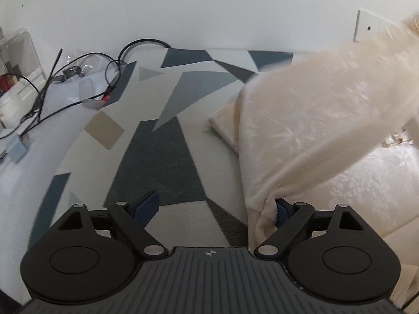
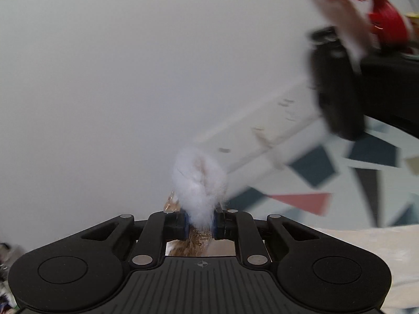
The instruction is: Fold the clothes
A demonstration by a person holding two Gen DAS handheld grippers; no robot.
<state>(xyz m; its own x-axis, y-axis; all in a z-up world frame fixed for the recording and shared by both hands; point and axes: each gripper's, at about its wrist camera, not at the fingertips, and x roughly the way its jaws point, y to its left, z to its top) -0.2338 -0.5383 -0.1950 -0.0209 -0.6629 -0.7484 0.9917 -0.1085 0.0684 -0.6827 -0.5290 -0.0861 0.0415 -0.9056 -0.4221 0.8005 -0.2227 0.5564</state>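
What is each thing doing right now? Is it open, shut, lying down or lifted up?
Left gripper: open, nothing between its fingers, cream garment beside one finger.
Right gripper: shut on a fluffy white bit of the garment.
Cream garment: partly lifted, partly lying on the patterned cover.
Patterned cover: spread flat.
Black cables: lying tangled.

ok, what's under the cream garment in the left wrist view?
The cream garment lies on a geometric-patterned cover, visible beside it. What is beneath the fabric itself is covered.

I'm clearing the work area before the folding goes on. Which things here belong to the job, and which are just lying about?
Job:
- cream fuzzy garment
- left gripper, open
- right gripper, shut on the garment's fluffy edge

Lying about:
- black cables
- clear plastic box
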